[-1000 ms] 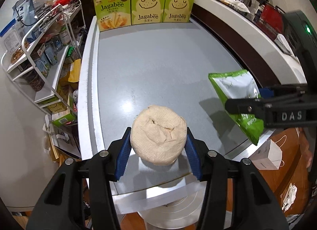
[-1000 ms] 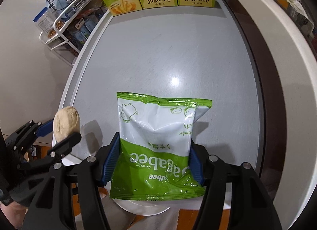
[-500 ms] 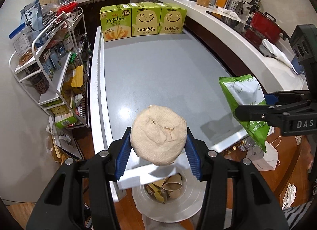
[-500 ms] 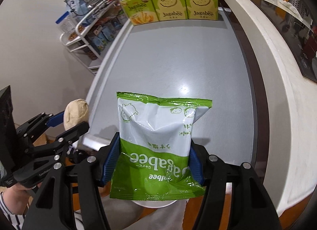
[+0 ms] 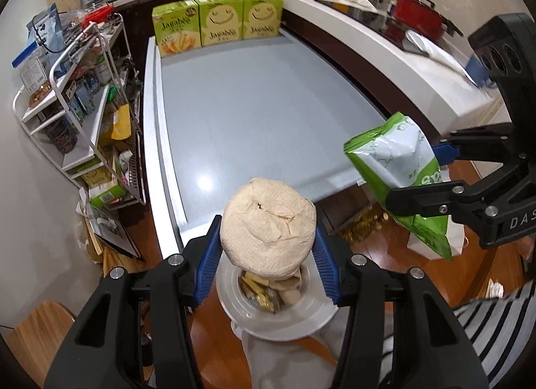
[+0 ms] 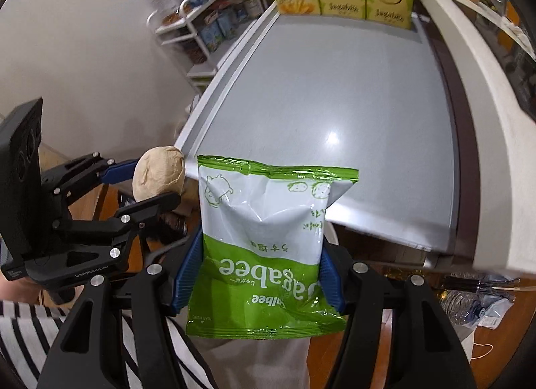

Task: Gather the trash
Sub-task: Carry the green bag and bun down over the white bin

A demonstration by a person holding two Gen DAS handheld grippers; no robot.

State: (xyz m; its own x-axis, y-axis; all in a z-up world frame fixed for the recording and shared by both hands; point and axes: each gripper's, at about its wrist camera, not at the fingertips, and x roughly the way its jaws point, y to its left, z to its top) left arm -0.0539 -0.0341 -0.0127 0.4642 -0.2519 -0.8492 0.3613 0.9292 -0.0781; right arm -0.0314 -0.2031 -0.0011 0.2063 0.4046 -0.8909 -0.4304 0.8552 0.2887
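Left gripper [image 5: 268,263]: your blue pads clamp a crumpled paper wad [image 5: 268,228], tilted steeply down, hanging over the open white bin [image 5: 294,318] on the wood floor. Right gripper [image 6: 263,271]: closed on the green snack bag [image 6: 268,238], held beside the left, off the counter's near edge. Grey countertop [image 5: 254,114]: three Jagabee boxes [image 5: 217,22] at the far end. Wire shelf rack [image 5: 77,111]: alongside on the left.

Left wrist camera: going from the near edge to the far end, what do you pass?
White trash bin → crumpled paper wad in the left gripper → grey tabletop → three green Jagabee boxes → kitchen counter.
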